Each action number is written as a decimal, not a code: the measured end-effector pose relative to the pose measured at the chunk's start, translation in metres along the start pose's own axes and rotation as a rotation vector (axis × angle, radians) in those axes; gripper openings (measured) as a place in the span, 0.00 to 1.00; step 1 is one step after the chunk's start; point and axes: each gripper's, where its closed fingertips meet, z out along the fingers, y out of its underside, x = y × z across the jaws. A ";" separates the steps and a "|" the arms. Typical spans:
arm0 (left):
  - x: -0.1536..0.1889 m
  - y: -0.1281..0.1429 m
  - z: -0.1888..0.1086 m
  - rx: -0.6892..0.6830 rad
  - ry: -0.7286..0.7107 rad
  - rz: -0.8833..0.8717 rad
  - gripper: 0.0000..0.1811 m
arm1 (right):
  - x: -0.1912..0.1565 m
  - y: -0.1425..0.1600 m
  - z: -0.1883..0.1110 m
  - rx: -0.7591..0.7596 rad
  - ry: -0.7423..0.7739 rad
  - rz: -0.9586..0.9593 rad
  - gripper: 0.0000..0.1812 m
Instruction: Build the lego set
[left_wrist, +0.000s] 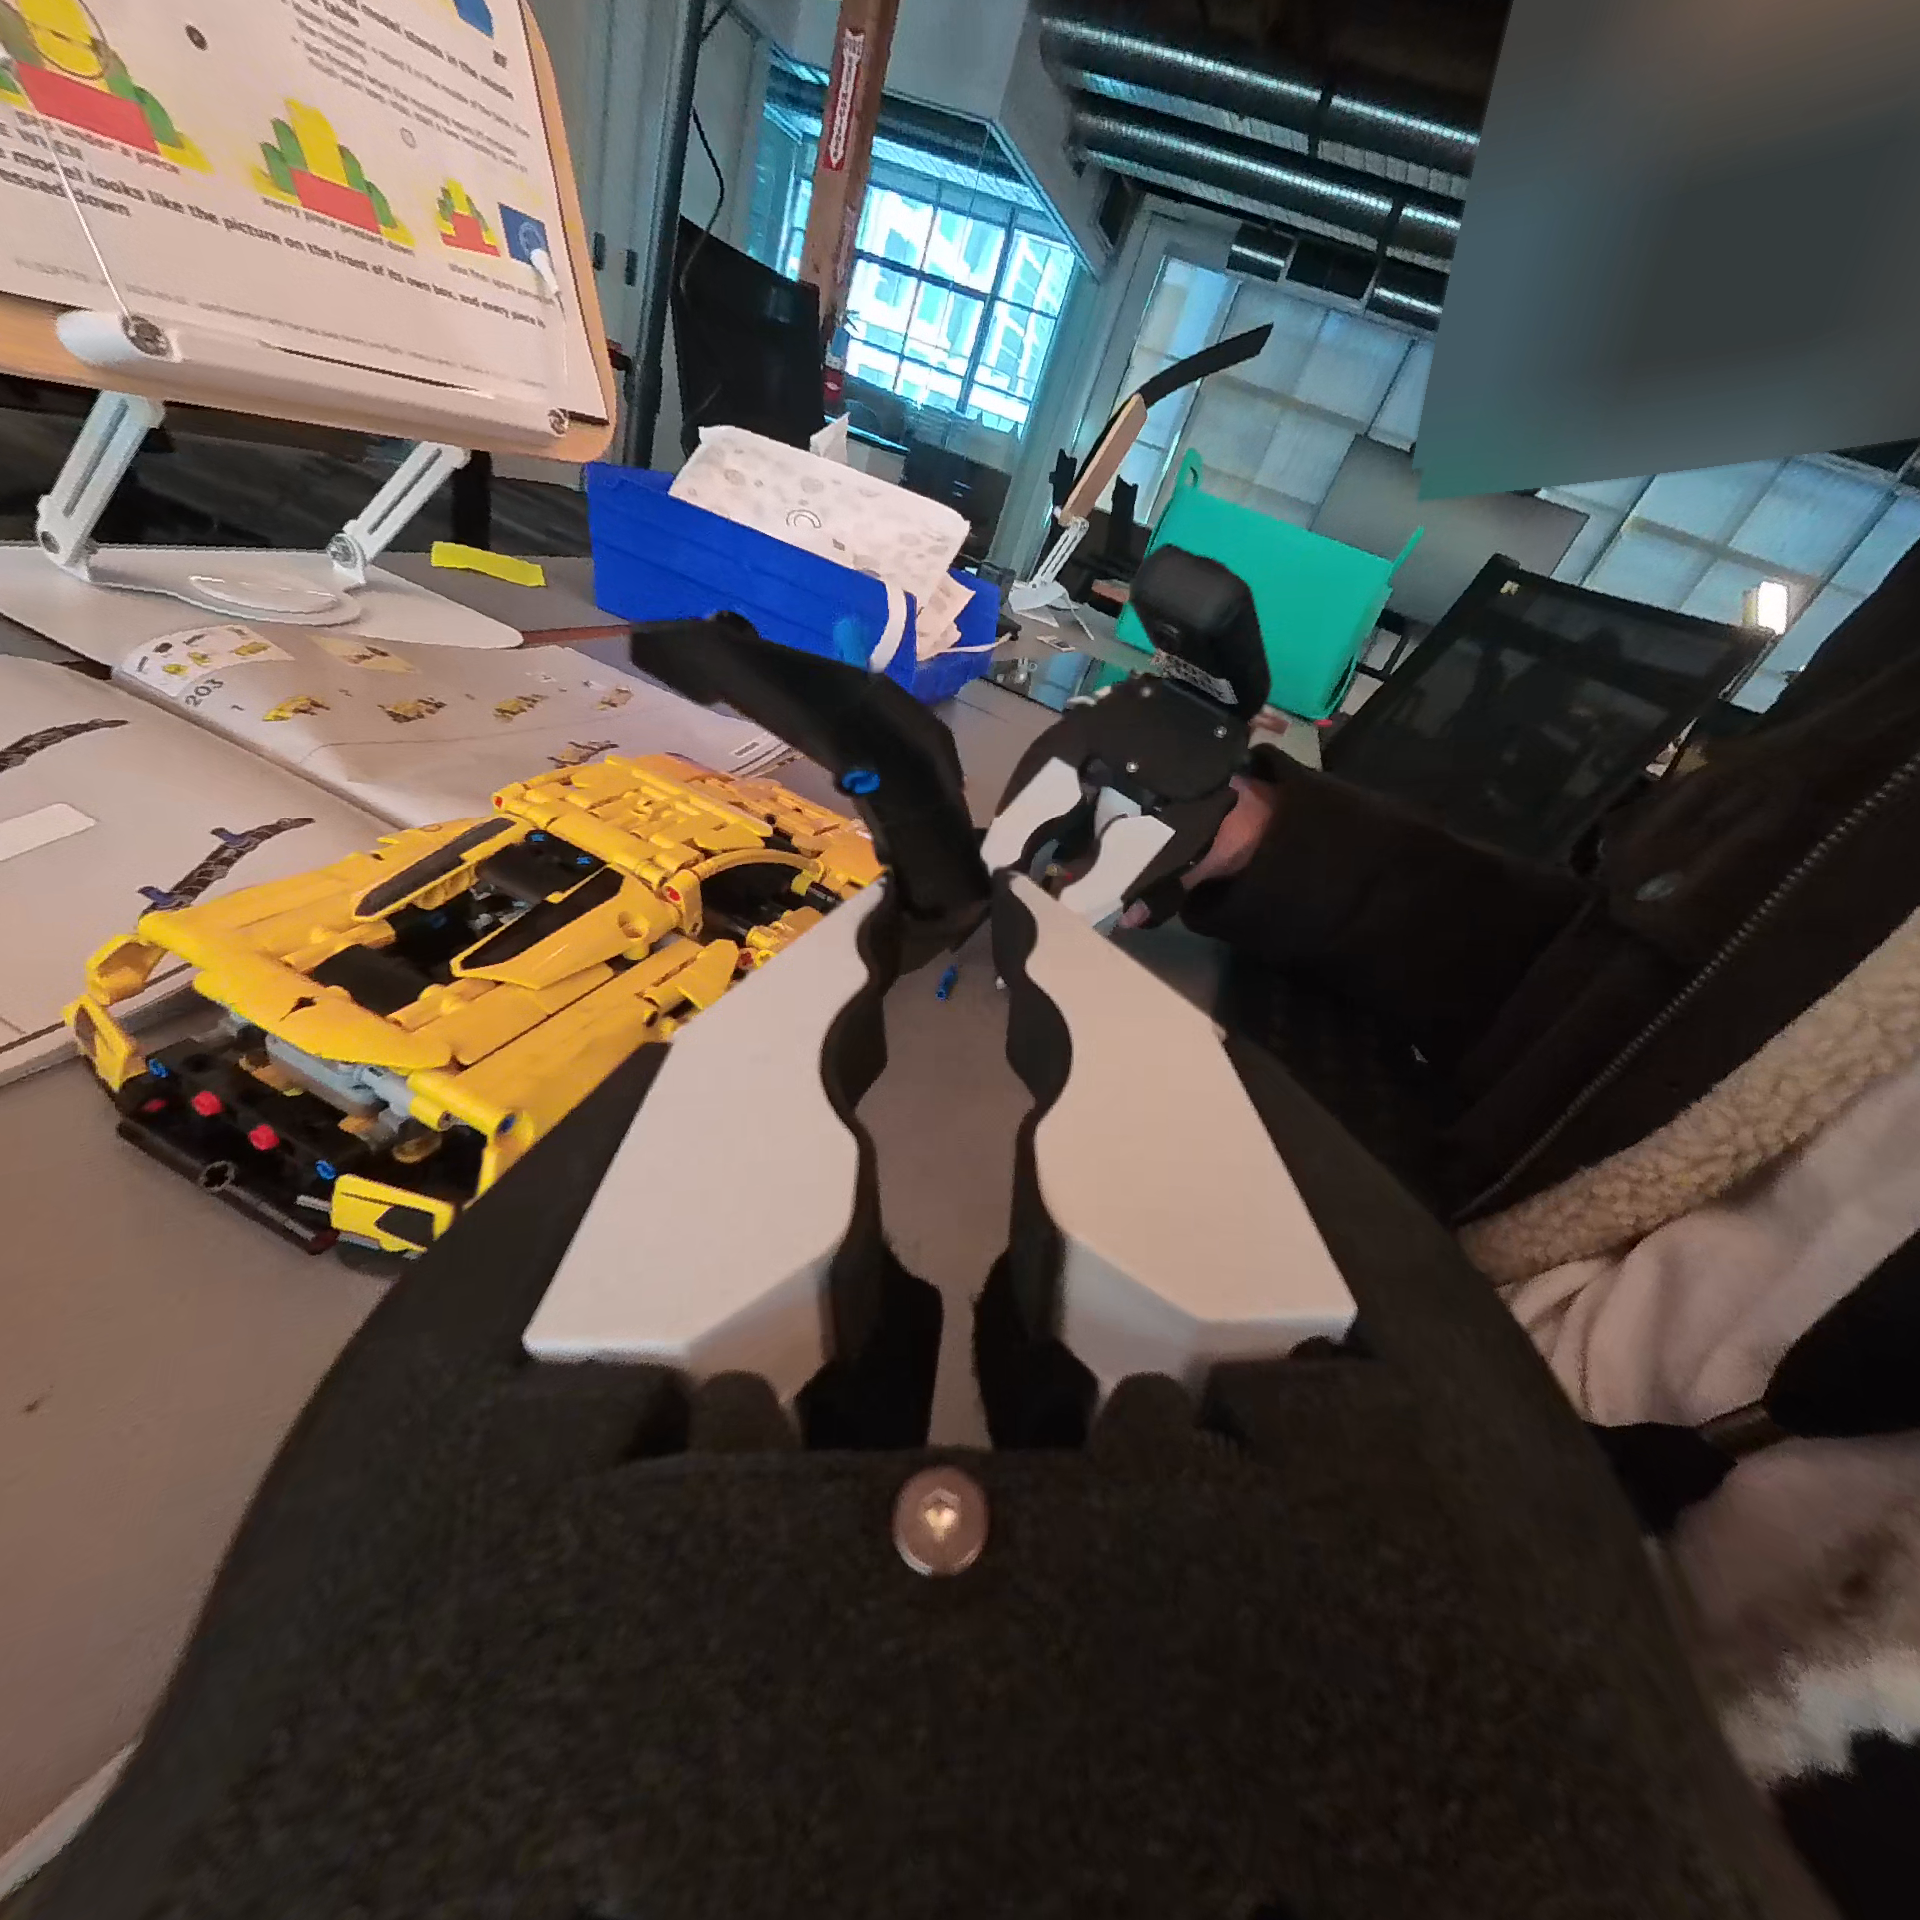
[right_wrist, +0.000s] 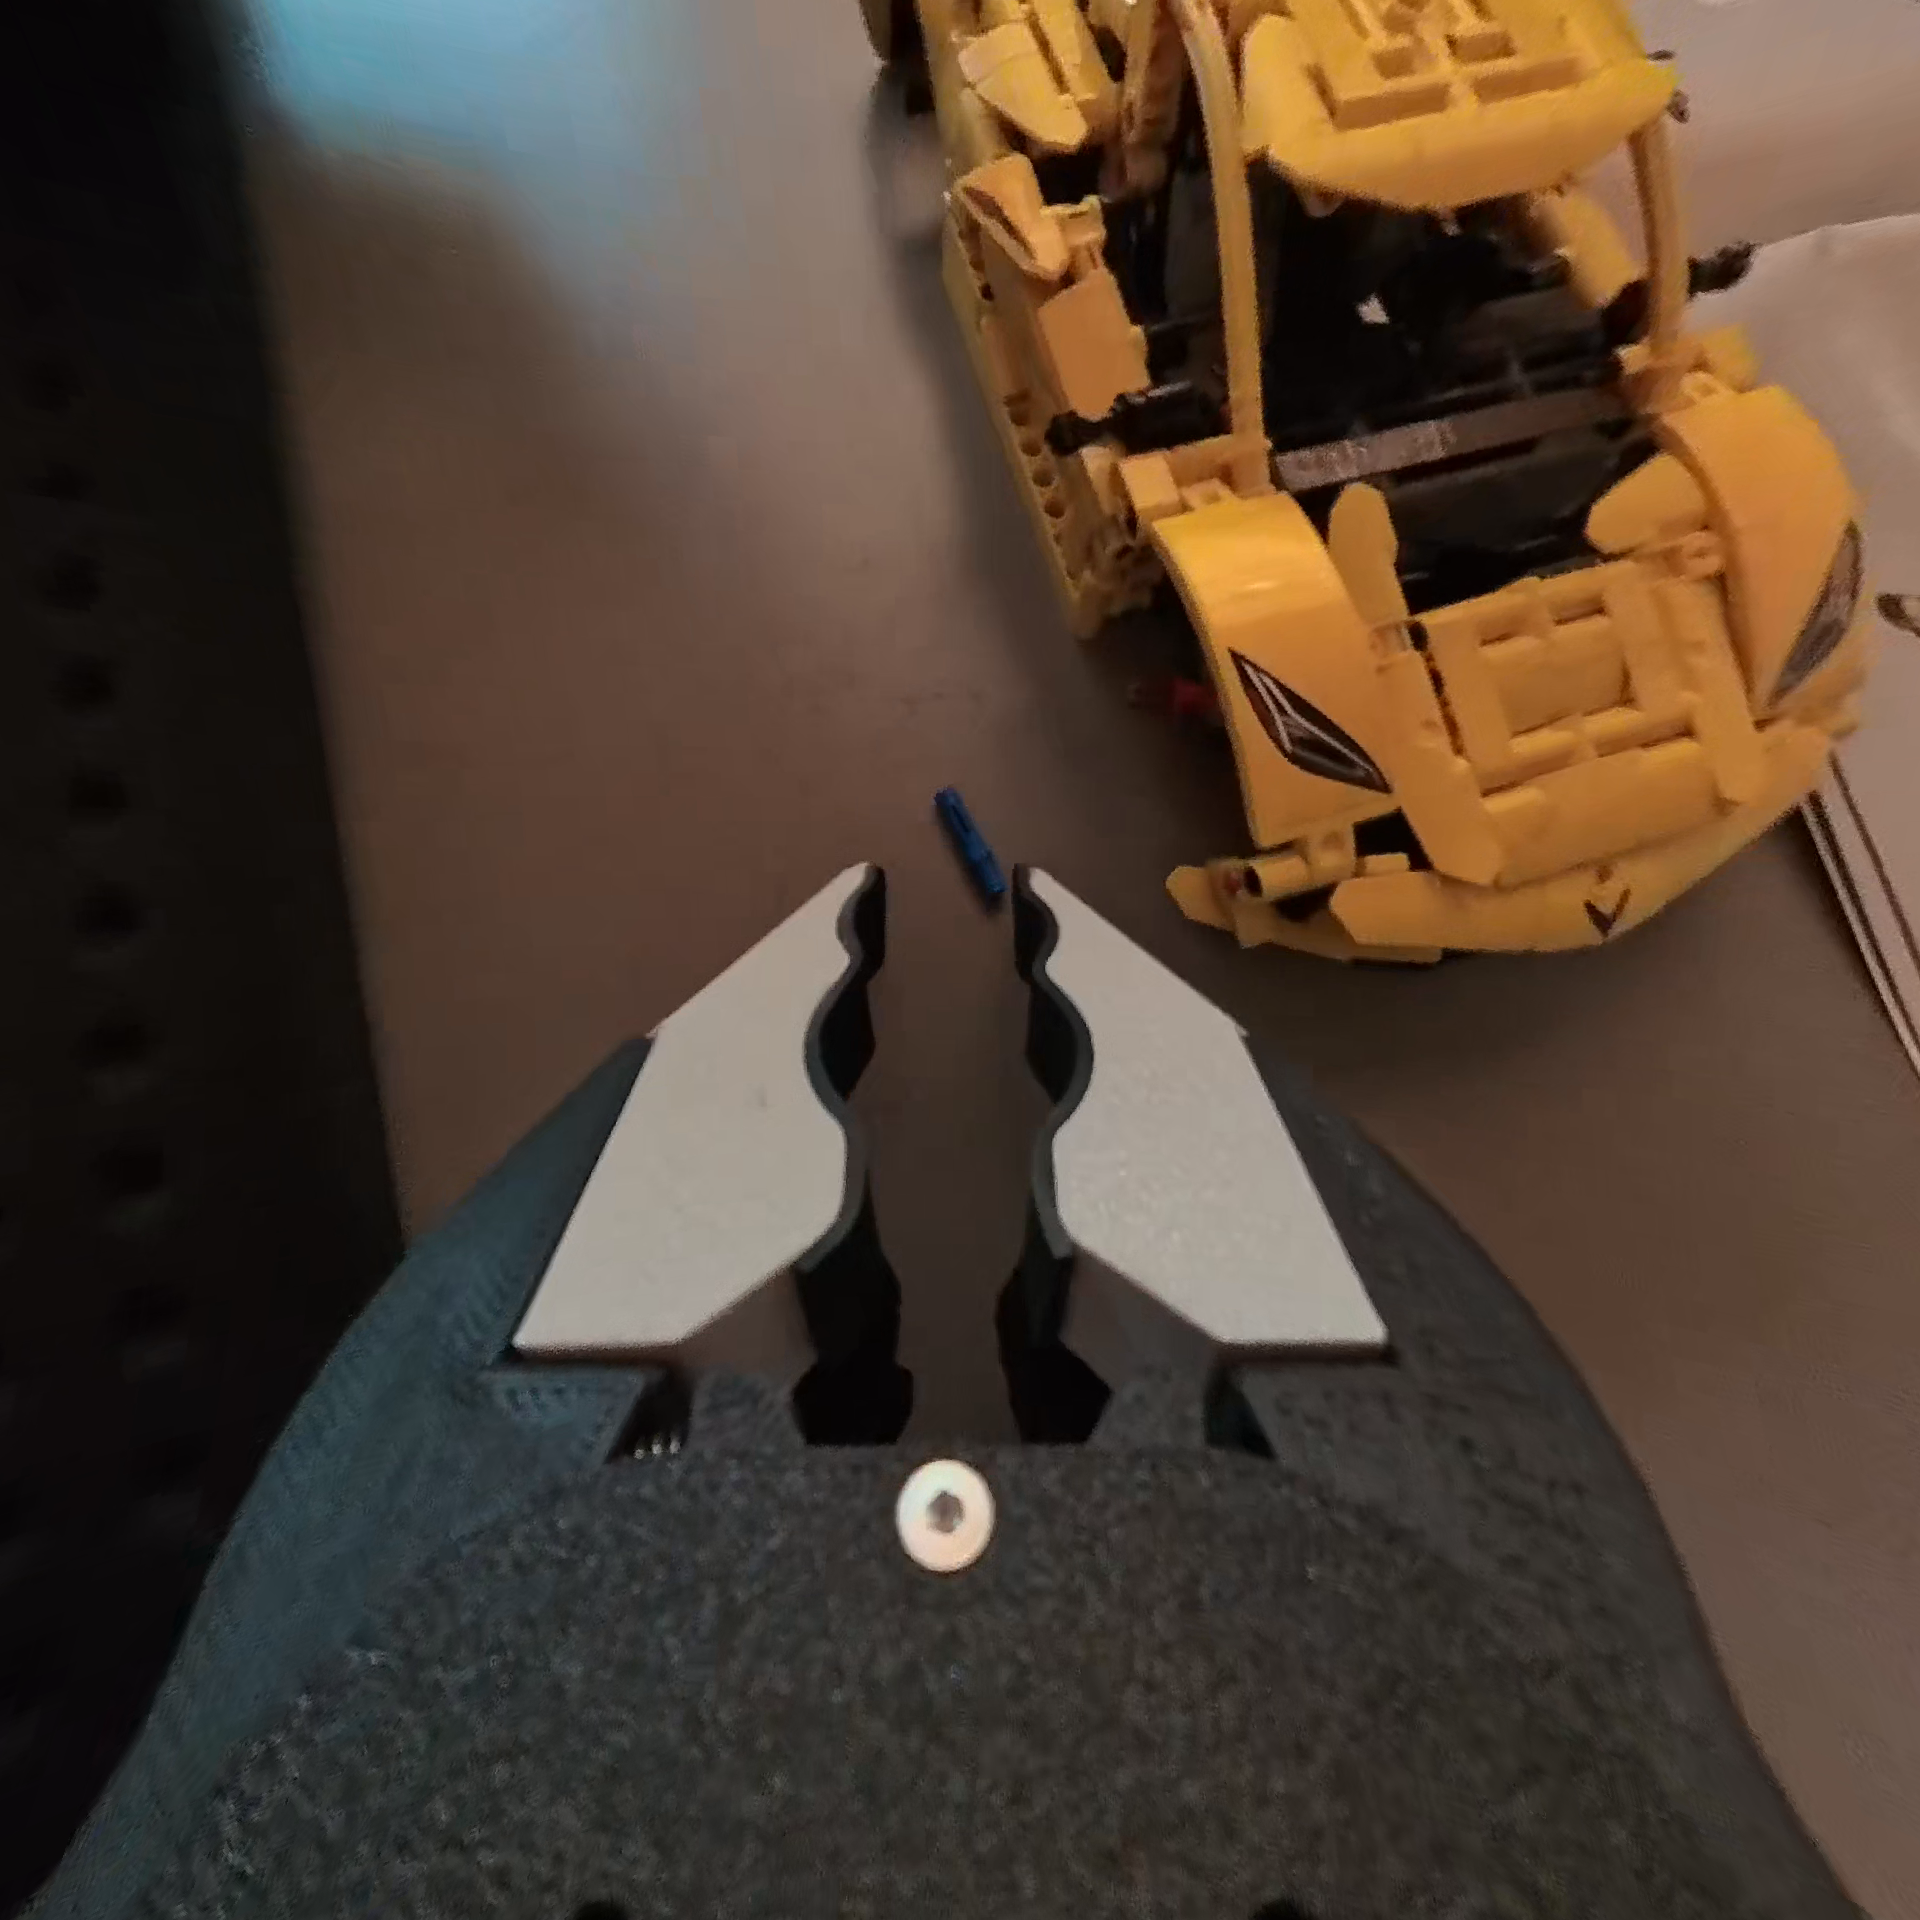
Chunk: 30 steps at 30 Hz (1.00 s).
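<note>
My left gripper (left_wrist: 940, 899) is shut on the lower end of a black curved Lego panel (left_wrist: 831, 727) with blue pins in it, held above the table beside the car. The yellow Lego sports car (left_wrist: 468, 935) sits on the grey table and also shows in the right wrist view (right_wrist: 1455, 540). A small blue pin (right_wrist: 966, 847) lies on the table just ahead of my right gripper (right_wrist: 948, 878), which is open and empty. The pin (left_wrist: 945, 982) and the right gripper (left_wrist: 1081, 862) also show in the left wrist view, just beyond my left fingertips.
An open instruction booklet (left_wrist: 416, 717) lies behind the car, its edge at the right (right_wrist: 1870, 883). A stand with a printed sheet (left_wrist: 312, 208) is at back left. A blue bin with paper bags (left_wrist: 748, 571) and a green container (left_wrist: 1278, 613) stand behind. A person's jacket (left_wrist: 1558, 987) is at right.
</note>
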 end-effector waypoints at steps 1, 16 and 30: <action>0.000 0.001 0.000 -0.005 0.001 0.001 0.09 | 0.000 0.000 0.002 -0.020 -0.007 -0.021 0.13; 0.002 0.010 0.004 -0.052 -0.009 0.023 0.09 | -0.004 -0.015 0.022 -0.206 -0.122 -0.134 0.03; 0.005 0.023 0.014 -0.126 -0.044 0.105 0.09 | -0.018 -0.157 -0.047 0.854 -0.503 0.535 0.02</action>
